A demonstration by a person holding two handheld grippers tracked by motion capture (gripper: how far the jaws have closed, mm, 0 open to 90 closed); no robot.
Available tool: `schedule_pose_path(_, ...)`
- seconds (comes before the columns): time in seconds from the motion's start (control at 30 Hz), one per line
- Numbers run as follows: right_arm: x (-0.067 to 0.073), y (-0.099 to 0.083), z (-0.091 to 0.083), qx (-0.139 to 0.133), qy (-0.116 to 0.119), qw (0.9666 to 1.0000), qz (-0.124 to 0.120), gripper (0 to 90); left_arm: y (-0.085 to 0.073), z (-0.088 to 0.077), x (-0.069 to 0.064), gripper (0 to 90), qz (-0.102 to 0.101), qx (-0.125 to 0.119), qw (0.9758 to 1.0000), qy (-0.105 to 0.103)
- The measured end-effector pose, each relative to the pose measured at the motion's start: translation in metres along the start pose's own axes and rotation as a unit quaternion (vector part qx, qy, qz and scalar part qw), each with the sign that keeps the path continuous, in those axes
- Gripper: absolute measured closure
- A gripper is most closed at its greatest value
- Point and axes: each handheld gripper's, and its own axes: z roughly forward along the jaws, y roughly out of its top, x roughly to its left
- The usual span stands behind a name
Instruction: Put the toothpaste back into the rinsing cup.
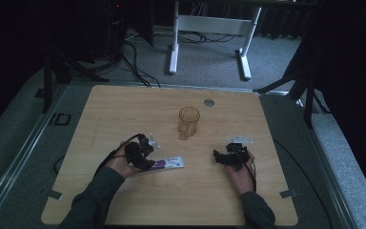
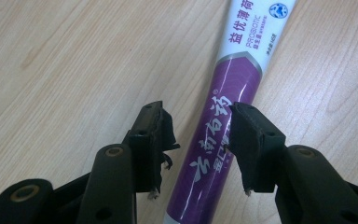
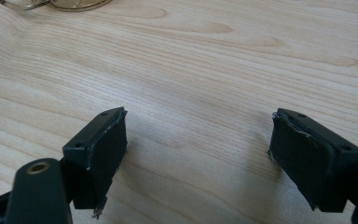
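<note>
Straddling the purple end of the toothpaste tube (image 2: 214,140) with the left gripper (image 2: 198,140), jaws spread and a gap showing on the left pad's side, nothing clamped yet; tube lying flat on the wooden table (image 1: 124,109), near the front left, well short of the amber glass (image 1: 188,122). Risking a skewed pinch, judging by the right pad sitting much closer to the tube than the left, likely to shove or roll the round, slick body sideways instead of seizing it. Resting apart on bare wood, the right gripper (image 3: 198,149) gapes wide and empty, offering no steadying help.
</note>
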Motion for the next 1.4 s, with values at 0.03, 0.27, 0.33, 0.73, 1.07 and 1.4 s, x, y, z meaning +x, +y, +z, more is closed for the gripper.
schedule_pose_path(0.03,0.0,0.0,0.0,0.0,0.0,1.0,0.0,18.6,0.0,0.0,0.0,55.1,0.001,0.001,1.0,0.0)
schedule_pose_path(0.27,0.0,0.0,0.0,0.0,0.0,1.0,0.0,18.6,0.001,0.003,-0.002,56.4,0.009,0.011,0.9999,-0.001)
schedule_pose_path(0.33,0.0,0.0,0.0,0.0,0.0,1.0,0.0,18.6,0.001,0.004,-0.002,56.9,0.012,0.016,0.9998,0.001)
schedule_pose_path(0.73,0.0,0.0,0.0,0.0,0.0,1.0,0.0,18.6,0.005,0.009,-0.008,56.9,0.031,0.031,0.999,-0.005)
schedule_pose_path(1.07,0.0,0.0,0.0,0.0,0.0,1.0,0.0,18.6,0.008,0.016,-0.012,55.5,0.051,0.051,0.9973,-0.01)
schedule_pose_path(1.4,0.0,0.0,0.0,0.0,0.0,1.0,0.0,18.6,0.009,0.028,-0.013,54.8,0.057,0.074,0.9955,-0.012)
